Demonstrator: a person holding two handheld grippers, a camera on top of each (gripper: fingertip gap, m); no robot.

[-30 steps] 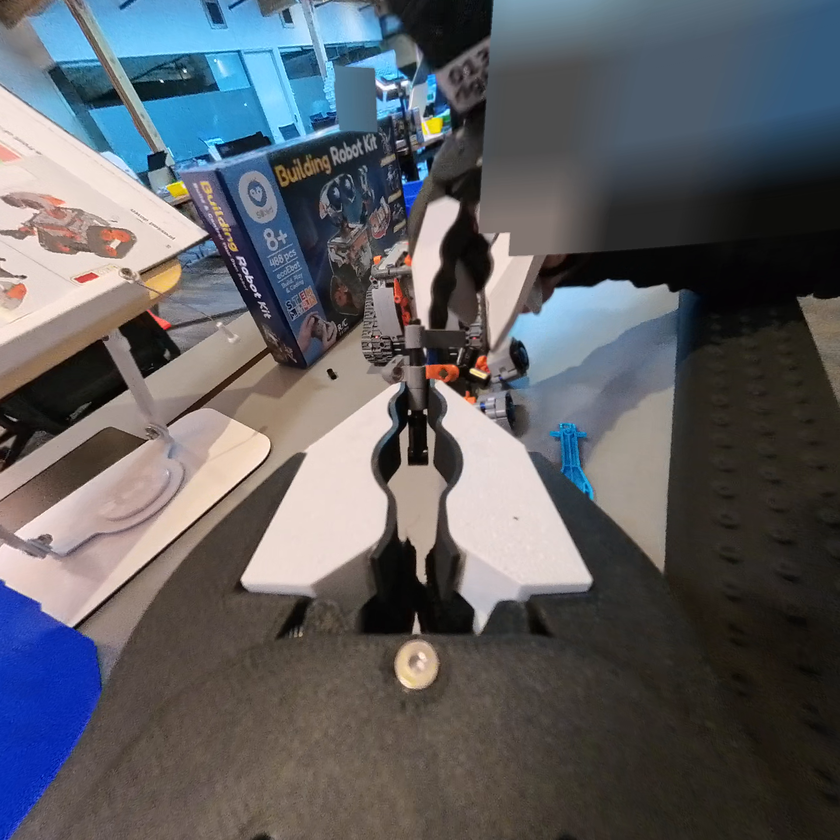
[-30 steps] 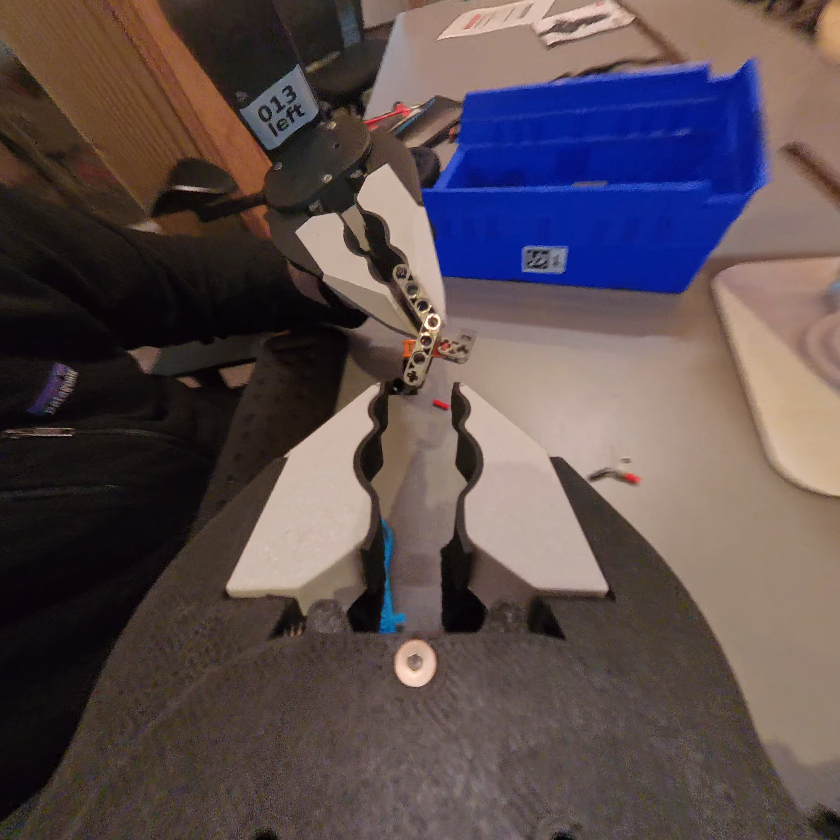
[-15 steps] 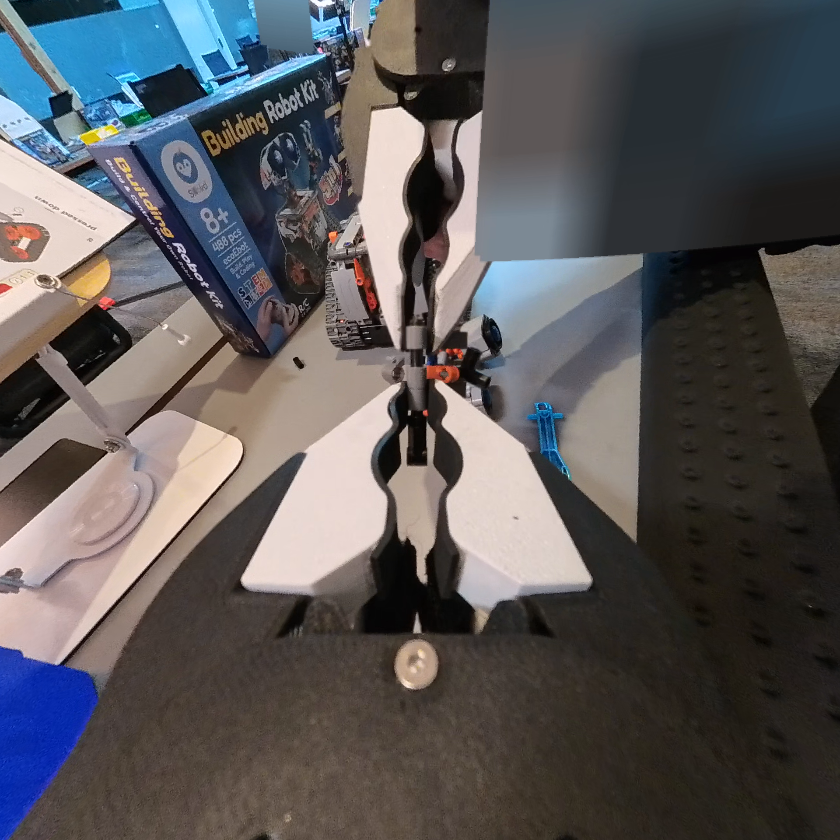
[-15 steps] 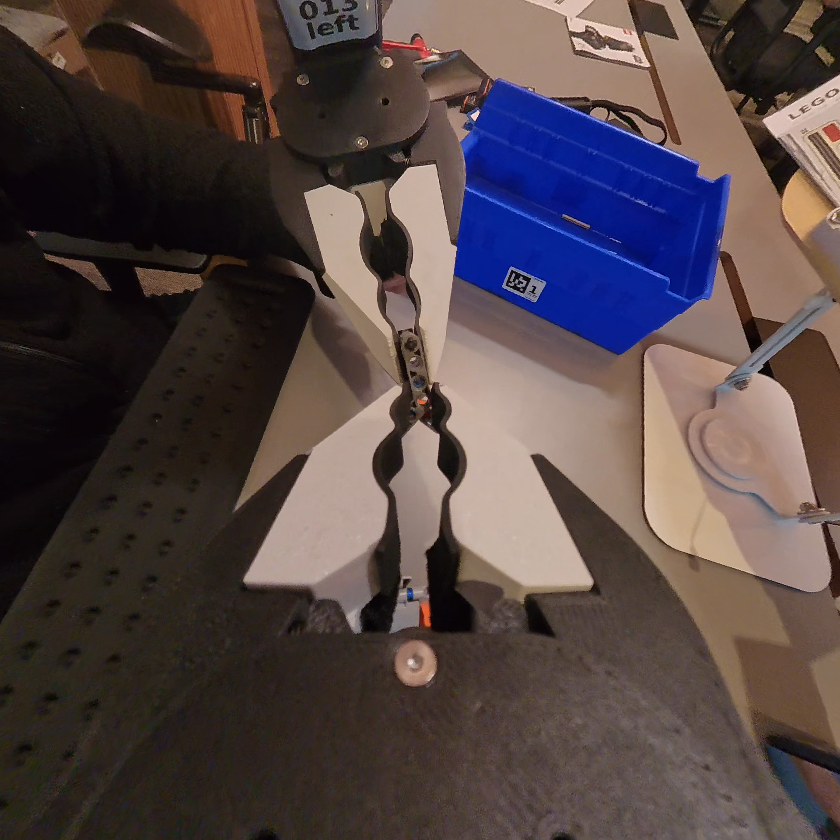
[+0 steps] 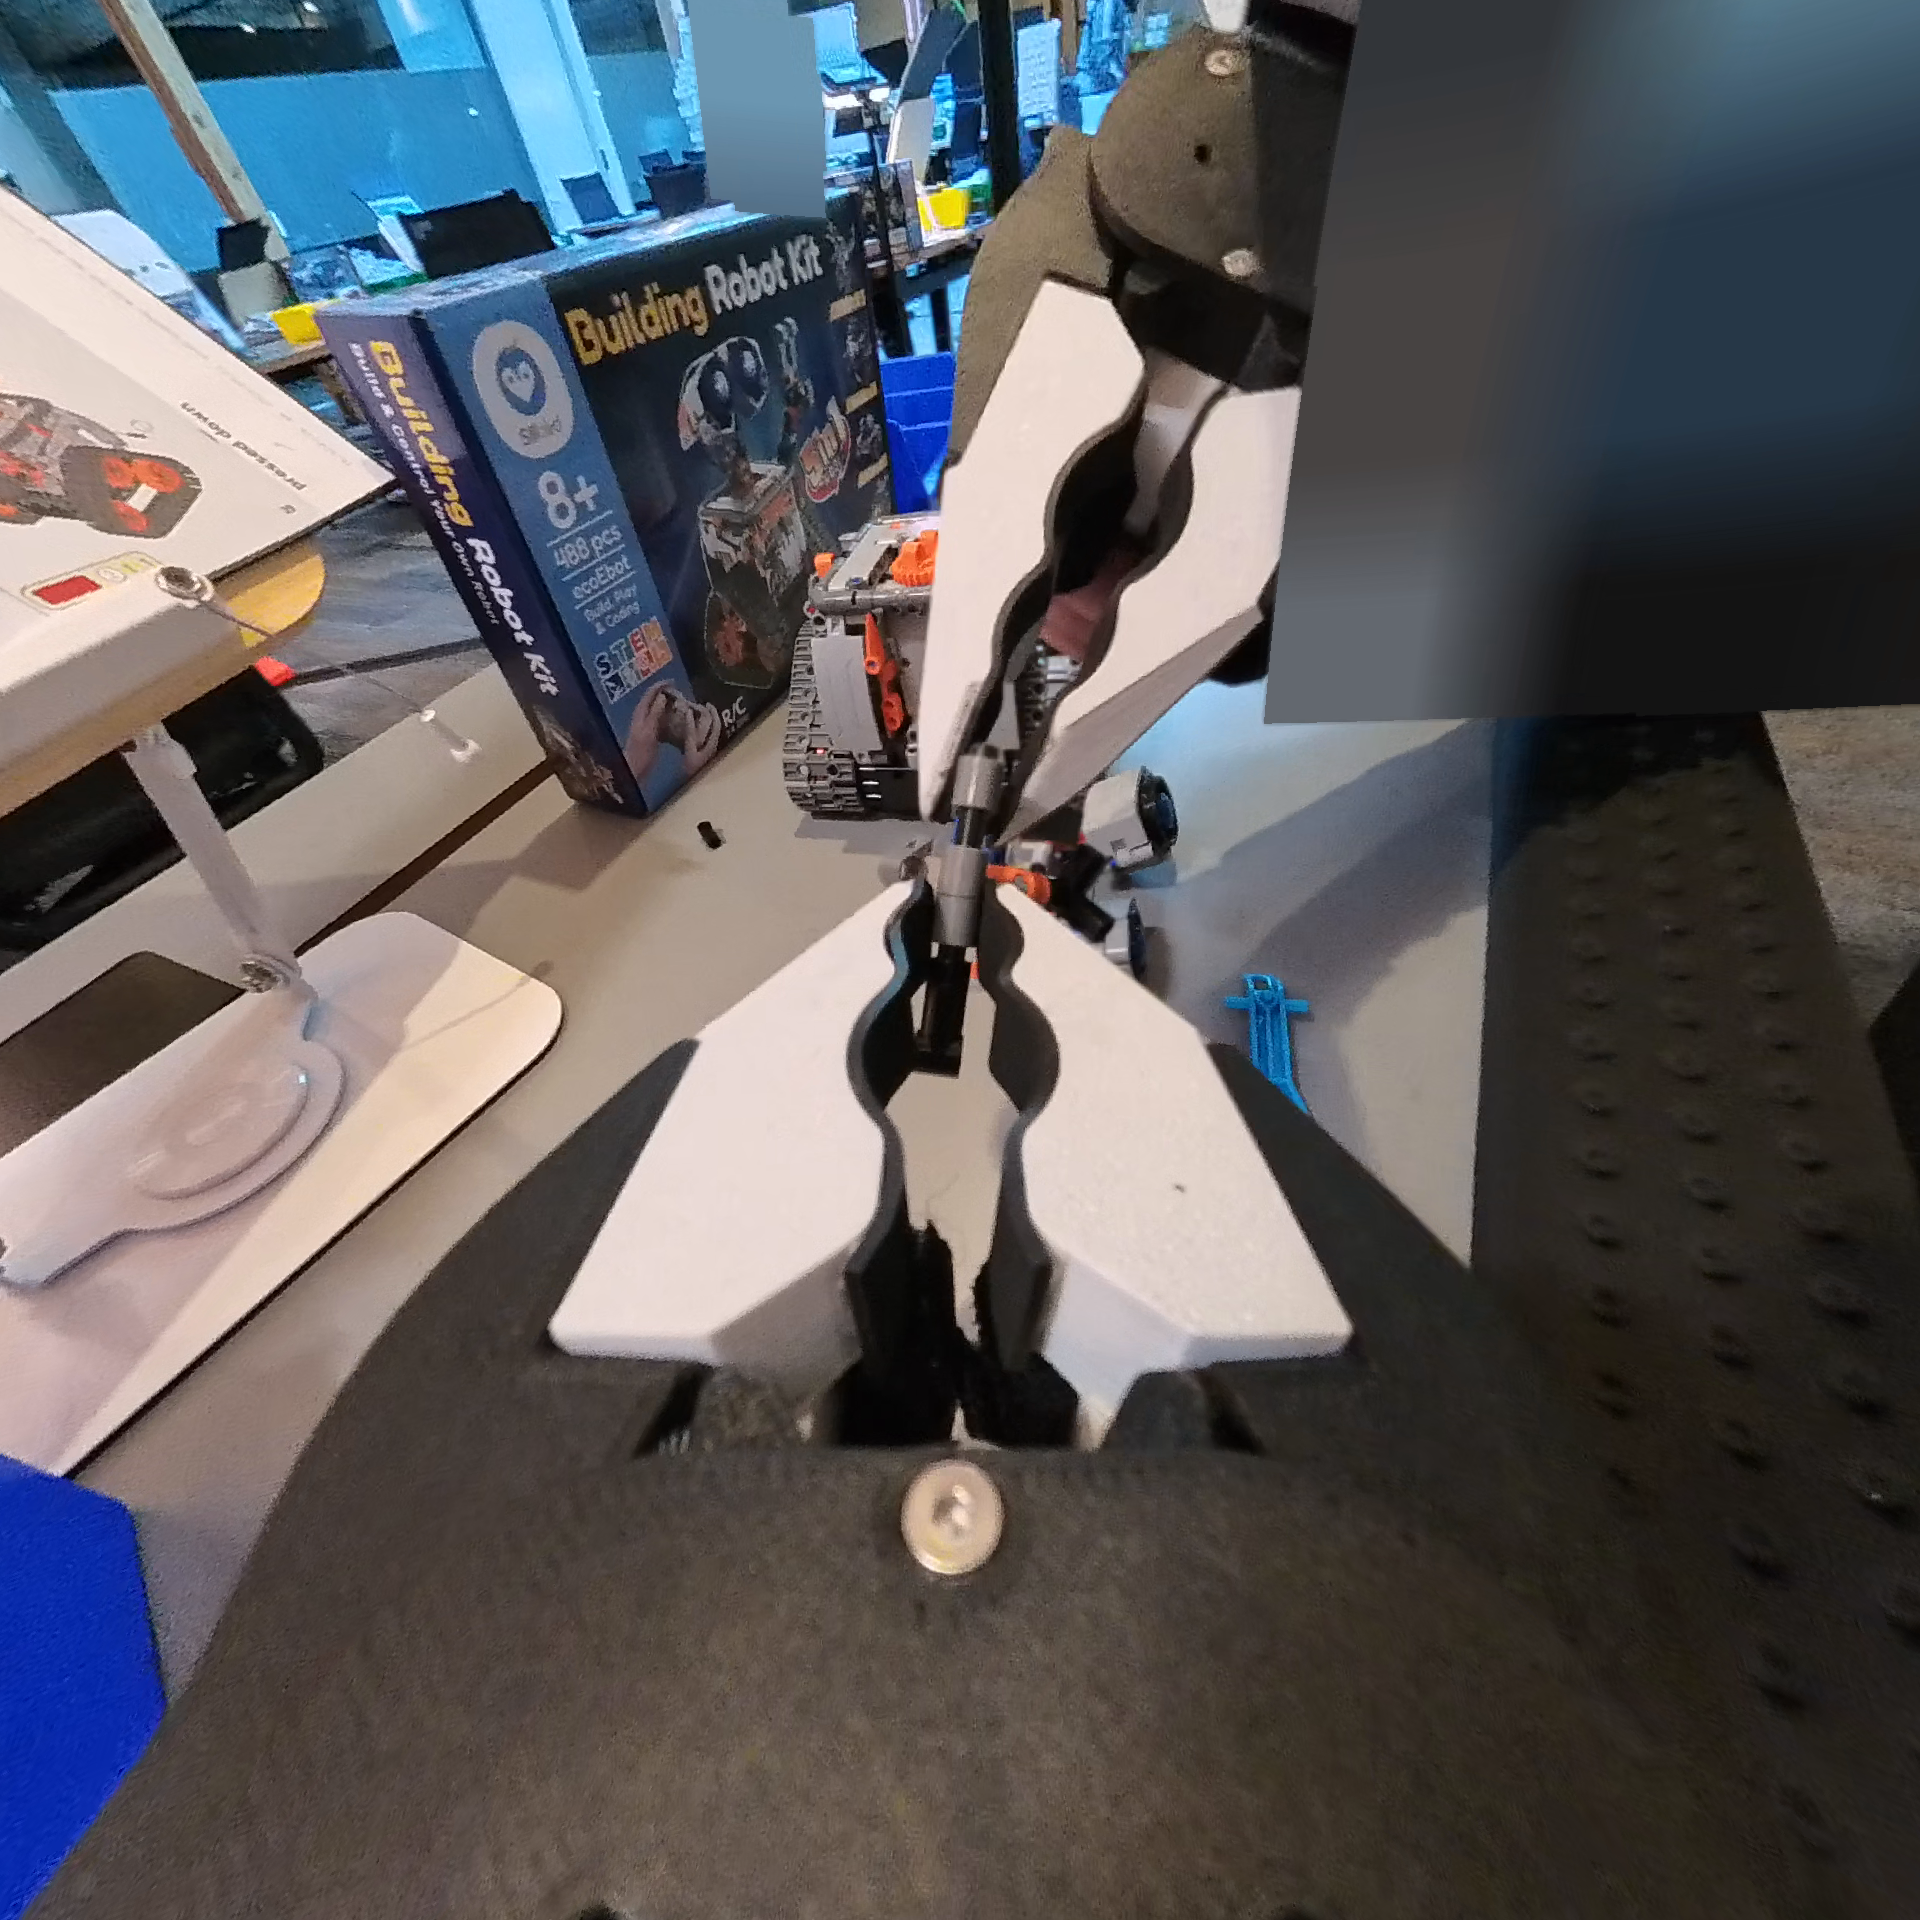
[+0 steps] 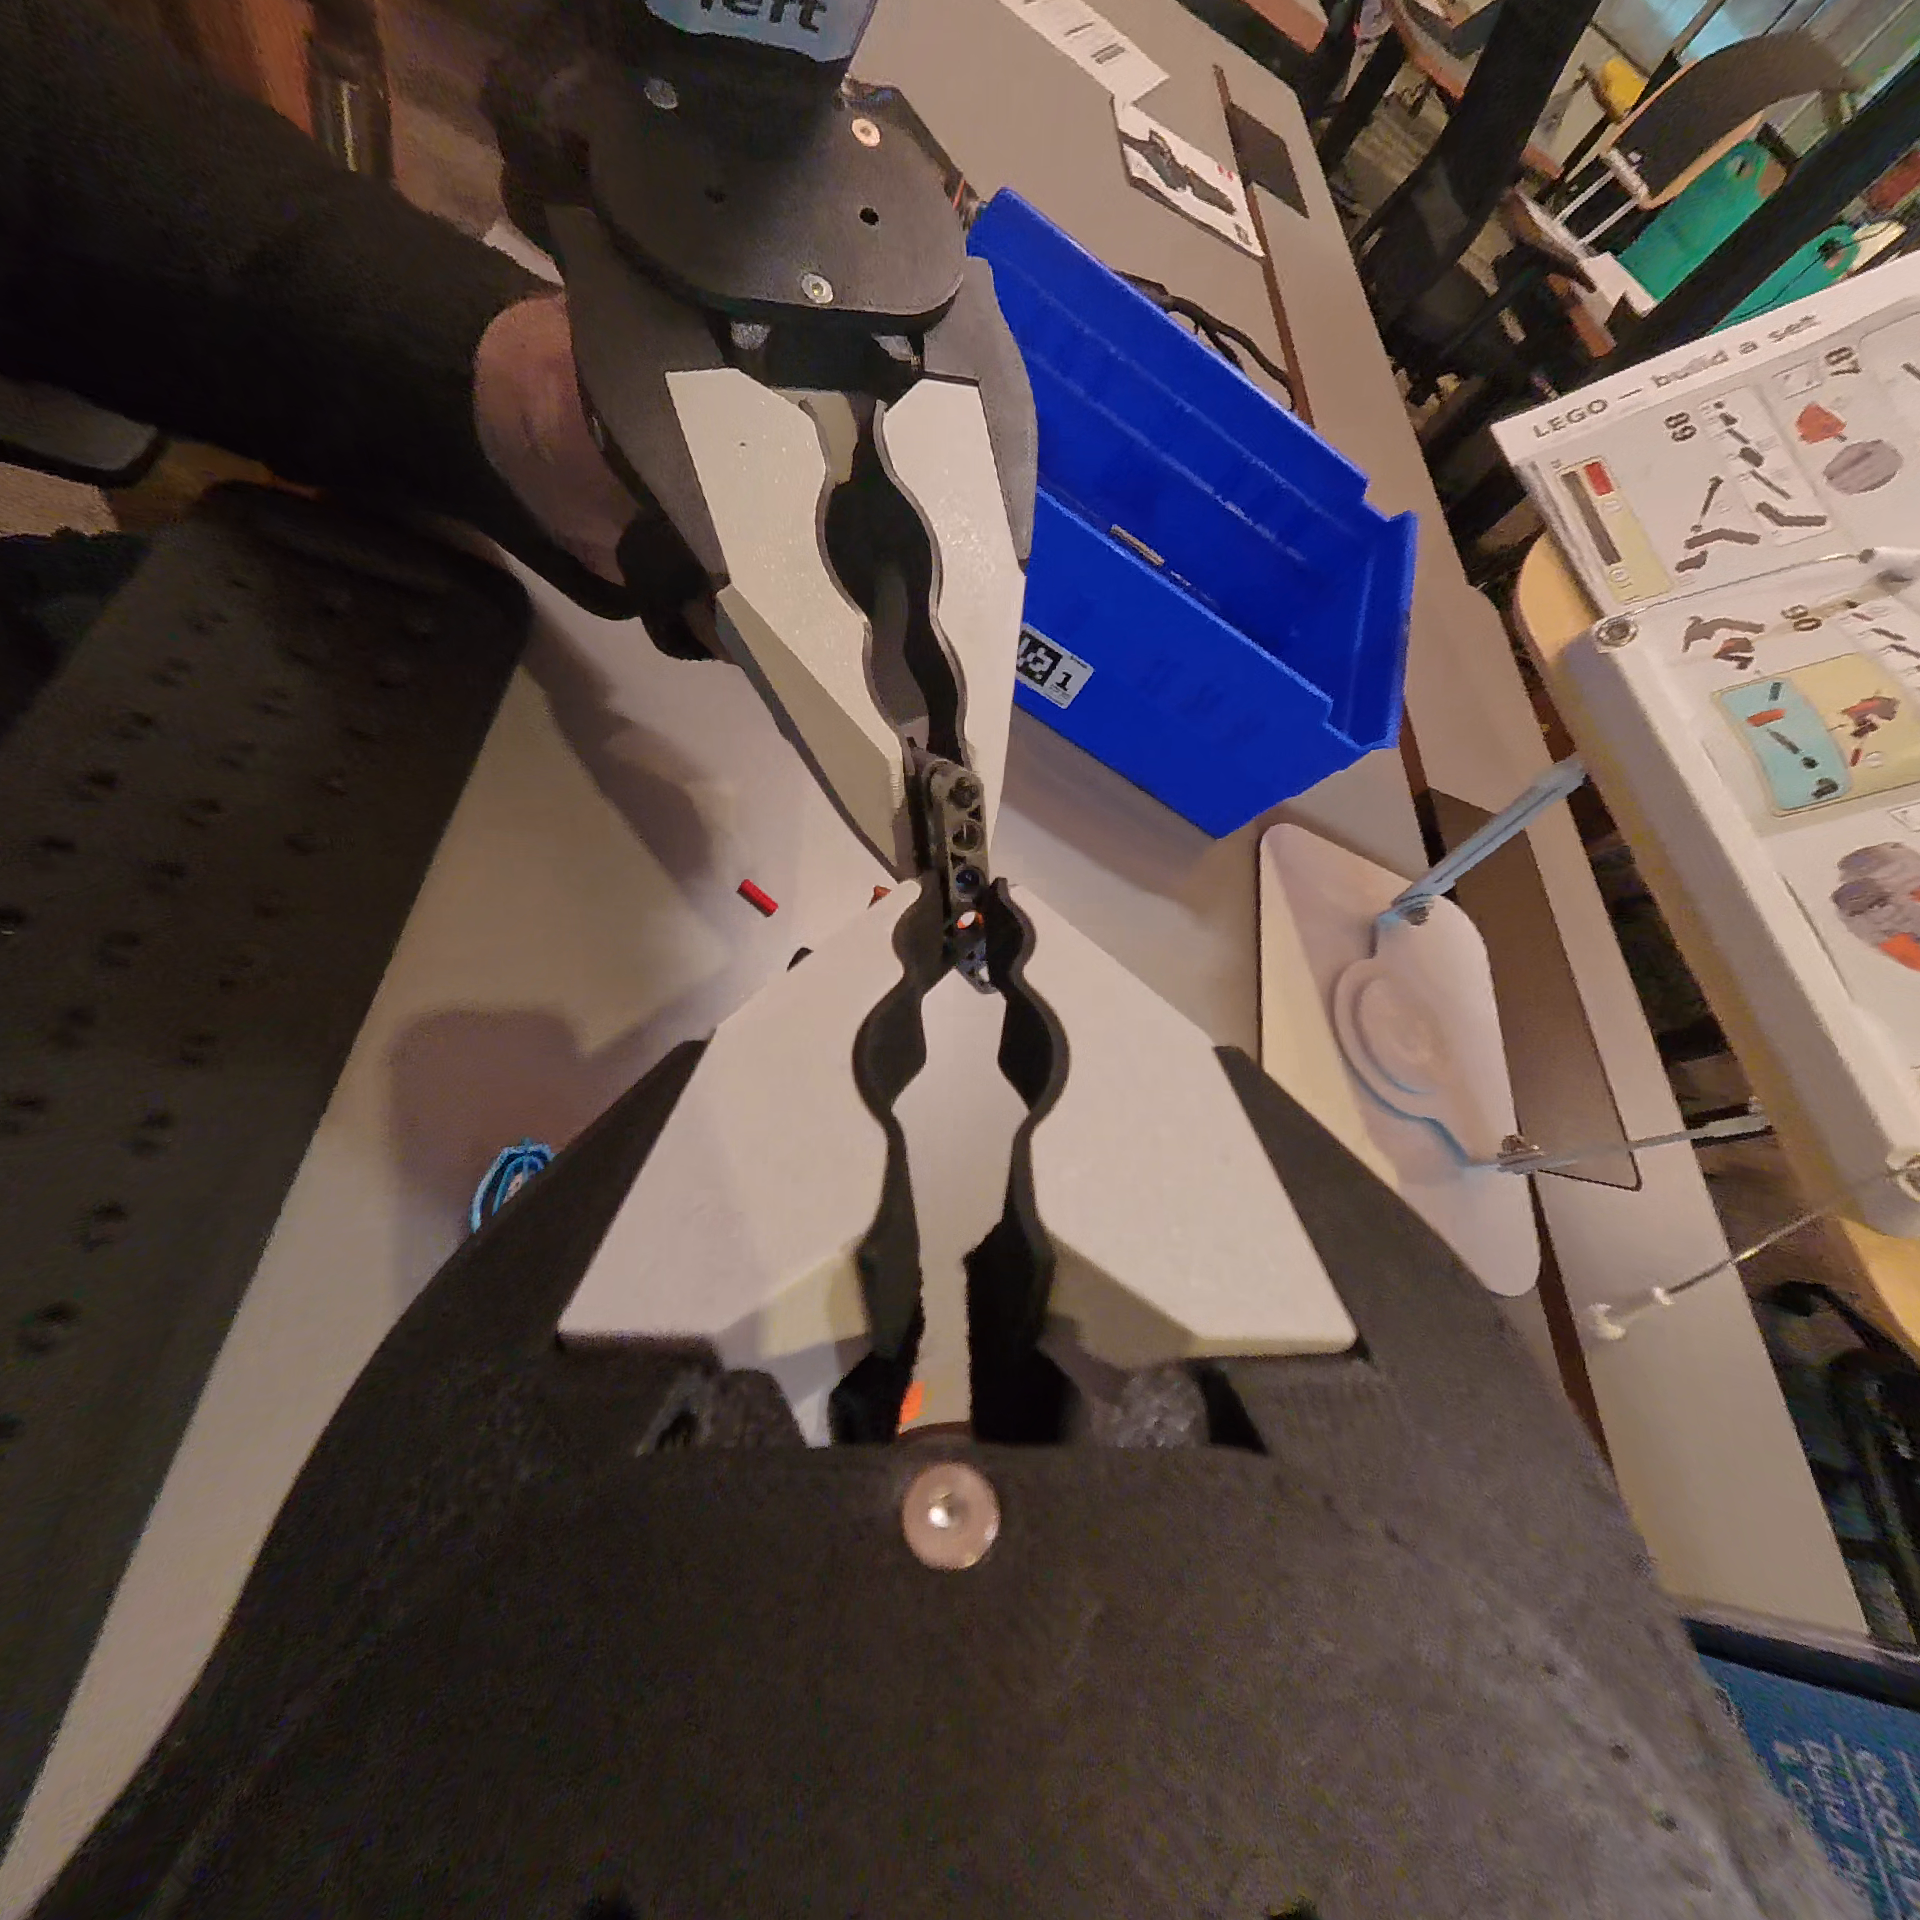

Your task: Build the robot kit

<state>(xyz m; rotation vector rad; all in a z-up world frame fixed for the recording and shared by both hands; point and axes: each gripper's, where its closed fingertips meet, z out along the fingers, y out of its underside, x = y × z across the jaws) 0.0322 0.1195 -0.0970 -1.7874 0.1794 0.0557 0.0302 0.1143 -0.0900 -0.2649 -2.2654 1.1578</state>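
Between both grippers (image 5: 948, 909) (image 6: 961, 914), seemingly pinched: beam (image 6: 961, 842)

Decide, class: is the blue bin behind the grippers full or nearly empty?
Nearly empty. In the right wrist view the blue bin shows bare floor and walls, with only one small flat piece lying inside. Its far corners are hidden.

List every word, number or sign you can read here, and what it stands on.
I do not copy writing; these things bear it:
Blue kit box: bold print, legible.
Blue bin: white code sticker.
Instruction pages: headings, step numbers.
Left gripper, holding a toy beam: label, cut off.
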